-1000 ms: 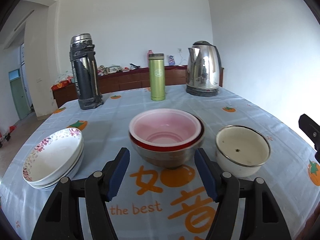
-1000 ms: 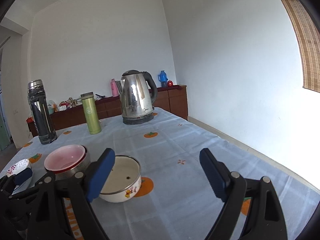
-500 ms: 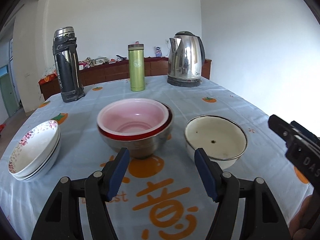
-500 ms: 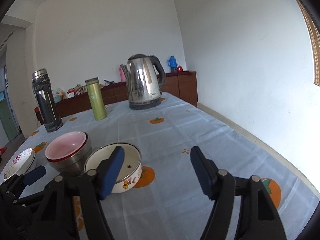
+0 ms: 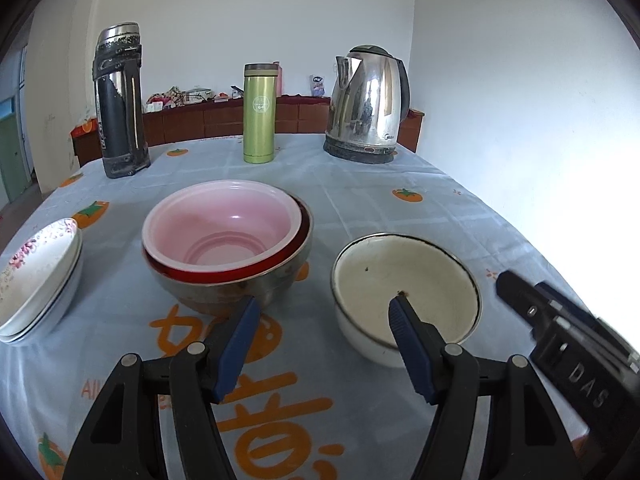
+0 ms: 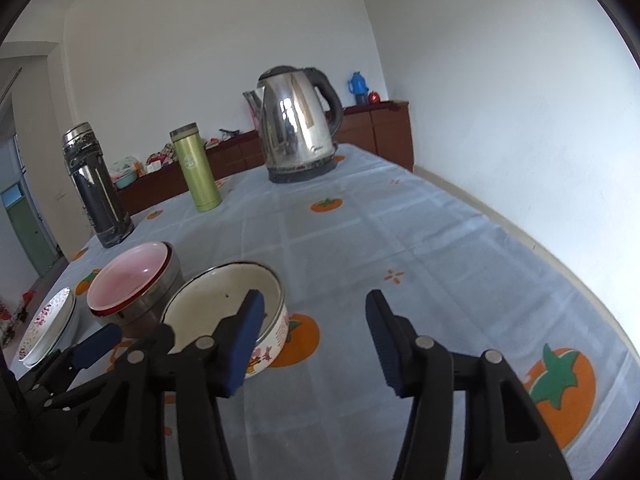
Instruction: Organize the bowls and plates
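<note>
Both sets of jaws stand released, holding nothing. The right gripper (image 6: 312, 334) has closed in on the white enamel bowl (image 6: 224, 304), one jaw now over its rim, likely to lift it. The left gripper (image 5: 322, 344) hovers before it. One white bowl, one three-bowl stack (image 5: 228, 248), one pile of plates (image 5: 38, 276) sit on the worktop (image 6: 400, 240), beside two flasks, one kettle.

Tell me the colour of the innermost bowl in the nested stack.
Pink, clearest in the left wrist view.
</note>
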`<state>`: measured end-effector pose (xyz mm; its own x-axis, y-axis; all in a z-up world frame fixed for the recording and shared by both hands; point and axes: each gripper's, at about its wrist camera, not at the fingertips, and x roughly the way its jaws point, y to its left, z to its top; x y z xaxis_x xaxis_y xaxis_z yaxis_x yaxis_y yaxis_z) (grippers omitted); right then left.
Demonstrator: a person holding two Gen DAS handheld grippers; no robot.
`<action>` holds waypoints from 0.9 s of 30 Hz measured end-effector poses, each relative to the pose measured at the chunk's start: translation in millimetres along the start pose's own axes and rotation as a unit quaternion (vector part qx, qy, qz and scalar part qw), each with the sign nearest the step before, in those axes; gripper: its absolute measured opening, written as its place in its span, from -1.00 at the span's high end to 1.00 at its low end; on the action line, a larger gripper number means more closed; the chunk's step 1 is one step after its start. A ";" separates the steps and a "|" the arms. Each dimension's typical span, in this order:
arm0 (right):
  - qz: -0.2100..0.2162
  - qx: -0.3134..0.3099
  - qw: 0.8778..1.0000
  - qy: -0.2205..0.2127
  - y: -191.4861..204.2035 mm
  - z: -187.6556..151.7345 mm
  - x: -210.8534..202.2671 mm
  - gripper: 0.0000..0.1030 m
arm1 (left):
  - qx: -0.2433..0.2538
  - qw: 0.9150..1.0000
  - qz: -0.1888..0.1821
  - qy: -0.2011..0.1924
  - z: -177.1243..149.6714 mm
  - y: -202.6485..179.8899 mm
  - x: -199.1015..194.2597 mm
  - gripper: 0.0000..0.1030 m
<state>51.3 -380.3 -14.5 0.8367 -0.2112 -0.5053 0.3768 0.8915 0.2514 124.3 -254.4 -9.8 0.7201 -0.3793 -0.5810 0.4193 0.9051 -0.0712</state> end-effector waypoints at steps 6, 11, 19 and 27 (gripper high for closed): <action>0.017 0.014 0.999 0.030 -3.1 2.8 18.9 0.16 | -0.009 1.000 -0.001 0.029 4.6 -6.6 20.5 0.19; 0.032 0.025 0.998 0.051 -3.7 2.5 30.9 0.17 | -0.021 0.999 -0.002 0.036 7.1 -6.2 27.8 0.31; 0.053 0.027 0.995 0.075 -0.6 3.4 45.4 0.32 | -0.038 0.998 -0.010 0.045 9.1 -3.3 35.2 0.40; 0.061 0.019 0.995 0.076 5.9 3.2 46.7 0.55 | -0.043 0.998 -0.018 0.052 9.2 -2.0 38.1 0.41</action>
<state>93.9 -386.2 -34.0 0.8084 -0.0363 -0.5875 0.2927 0.8907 0.3478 156.0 -272.4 -24.3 0.6419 -0.3944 -0.6576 0.3918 0.9059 -0.1609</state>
